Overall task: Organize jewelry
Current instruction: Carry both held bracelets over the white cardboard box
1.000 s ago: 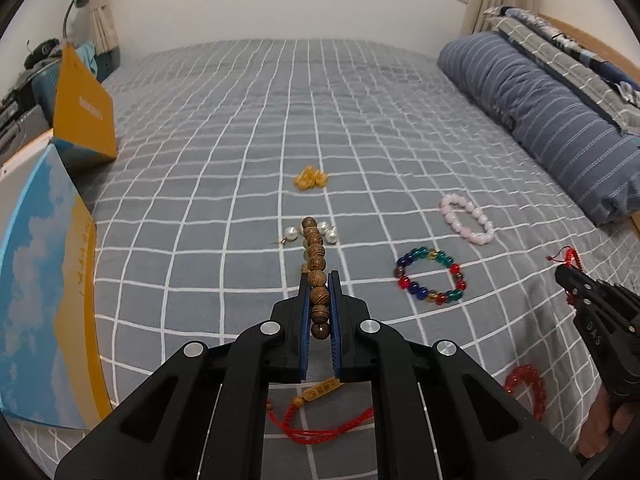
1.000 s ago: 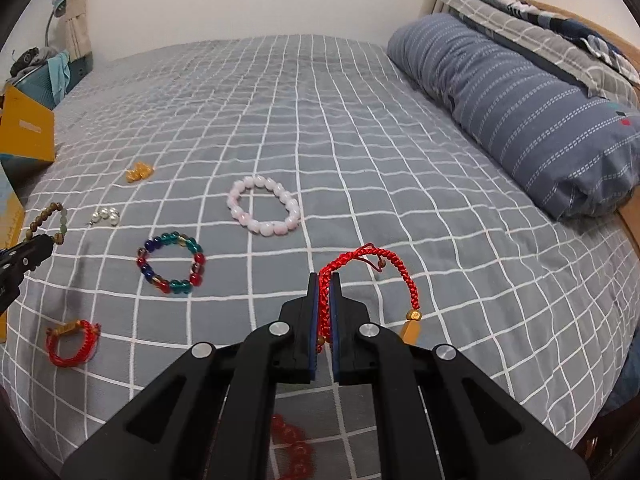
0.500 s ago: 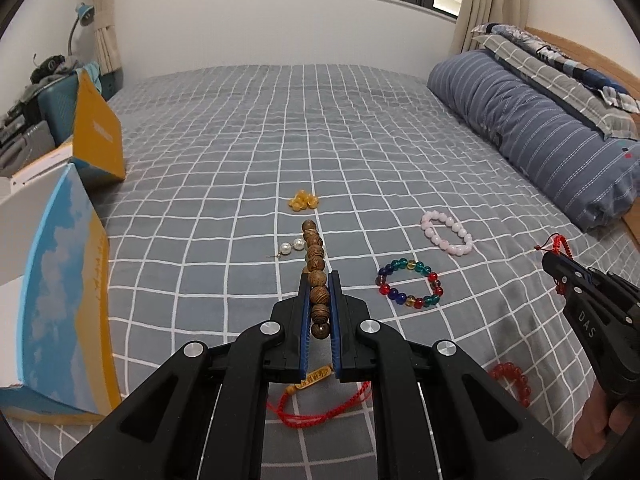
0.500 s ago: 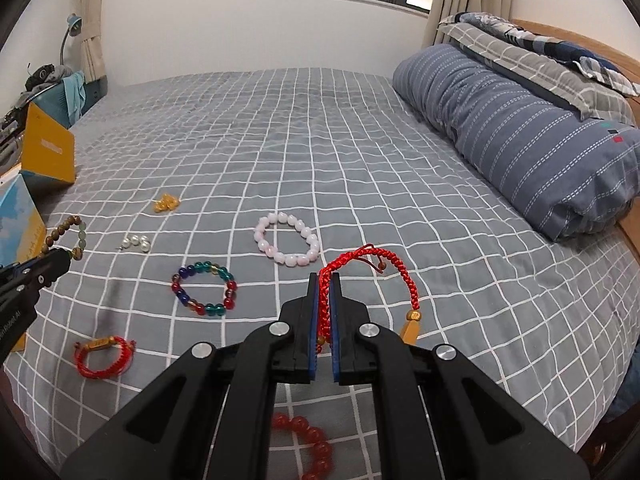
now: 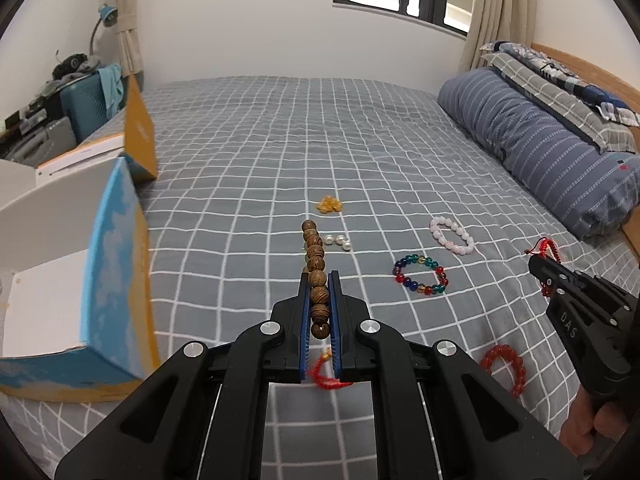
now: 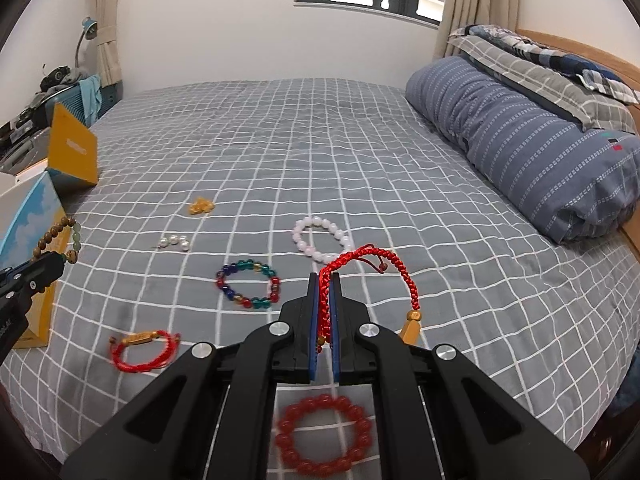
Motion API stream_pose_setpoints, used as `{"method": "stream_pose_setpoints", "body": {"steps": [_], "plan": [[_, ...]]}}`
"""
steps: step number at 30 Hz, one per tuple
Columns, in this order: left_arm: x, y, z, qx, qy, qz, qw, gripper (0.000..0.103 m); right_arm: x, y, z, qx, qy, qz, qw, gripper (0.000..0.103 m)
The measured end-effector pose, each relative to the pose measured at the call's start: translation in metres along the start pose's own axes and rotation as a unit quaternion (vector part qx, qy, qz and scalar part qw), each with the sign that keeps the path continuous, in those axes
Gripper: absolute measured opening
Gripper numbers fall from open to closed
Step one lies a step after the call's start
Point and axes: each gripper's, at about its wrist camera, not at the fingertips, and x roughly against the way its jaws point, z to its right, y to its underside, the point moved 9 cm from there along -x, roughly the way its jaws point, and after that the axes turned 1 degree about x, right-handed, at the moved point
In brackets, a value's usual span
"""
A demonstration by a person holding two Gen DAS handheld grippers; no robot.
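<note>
Above the grey checked bed, the left claw pinches a wooden bead bracelet of grained brown beads, while the right claw pinches a braided red cord bracelet with a gold charm.

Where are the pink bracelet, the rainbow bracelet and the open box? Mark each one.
pink bracelet (image 6: 322, 239): right wrist view, on a bead of its far arc.
rainbow bracelet (image 6: 248, 284): right wrist view, on the beads of its near-left arc.
open box (image 5: 114, 264): left wrist view, on its blue outer wall.
</note>
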Motion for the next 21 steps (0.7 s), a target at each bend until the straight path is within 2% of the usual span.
{"method": "stream_pose_setpoints", "body": {"steps": [12, 21], "plan": [[0.037, -0.016, -0.053, 0.024, -0.032, 0.019, 0.999, 0.008, 0.01, -0.015, -0.061, -0.003, -0.046, -0.018, 0.999, 0.004], [0.059, -0.035, -0.11, 0.051, -0.065, 0.027, 0.9962, 0.008, 0.019, -0.045, -0.129, 0.023, -0.073, -0.016, 0.997, 0.004]]}}
